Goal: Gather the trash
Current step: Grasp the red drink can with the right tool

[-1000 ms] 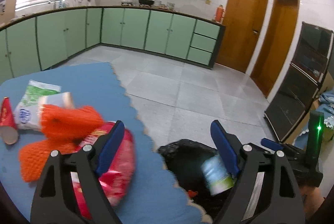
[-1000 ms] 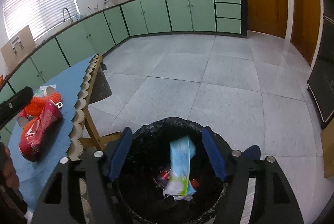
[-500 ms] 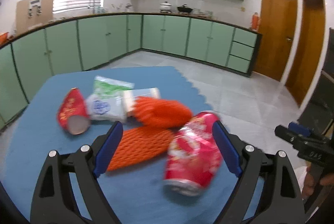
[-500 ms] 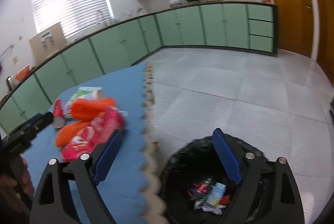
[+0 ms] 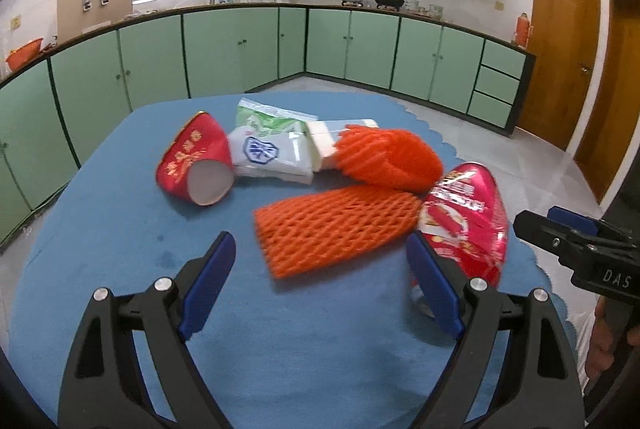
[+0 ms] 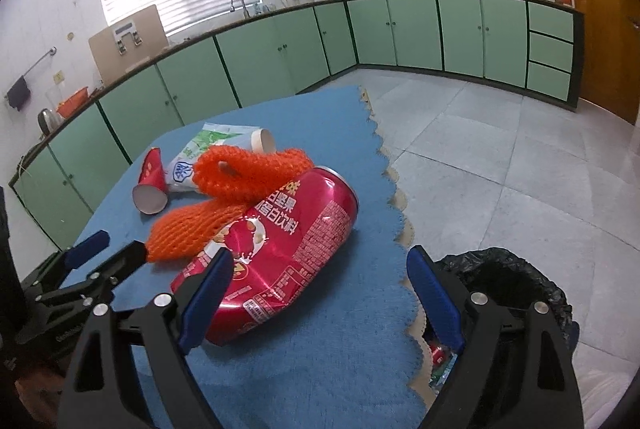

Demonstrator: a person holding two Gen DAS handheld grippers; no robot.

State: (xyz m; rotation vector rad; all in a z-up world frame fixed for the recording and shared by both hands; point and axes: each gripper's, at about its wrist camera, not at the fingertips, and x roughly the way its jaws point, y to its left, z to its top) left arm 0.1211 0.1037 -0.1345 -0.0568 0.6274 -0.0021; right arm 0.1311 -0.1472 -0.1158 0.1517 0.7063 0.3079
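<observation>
Showing "DAS" lettering: right claw [image 5: 576, 229]; red can [image 6: 276, 253] label Chinese.

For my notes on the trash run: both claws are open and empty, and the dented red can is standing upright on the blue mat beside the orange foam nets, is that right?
Not quite: the dented red can lies on its side, not upright, as the right wrist view shows. The rest holds: it is on the blue mat beside the orange foam nets, and the left claw and right claw are open and empty.

I count two orange foam nets [image 5: 334, 229], one red can [image 6: 276, 253], one red paper cup [image 5: 194, 159], one white paper cup [image 6: 263, 141], one white-and-green wrapper [image 5: 268, 145], and one black trash bin [image 6: 508, 281].
</observation>
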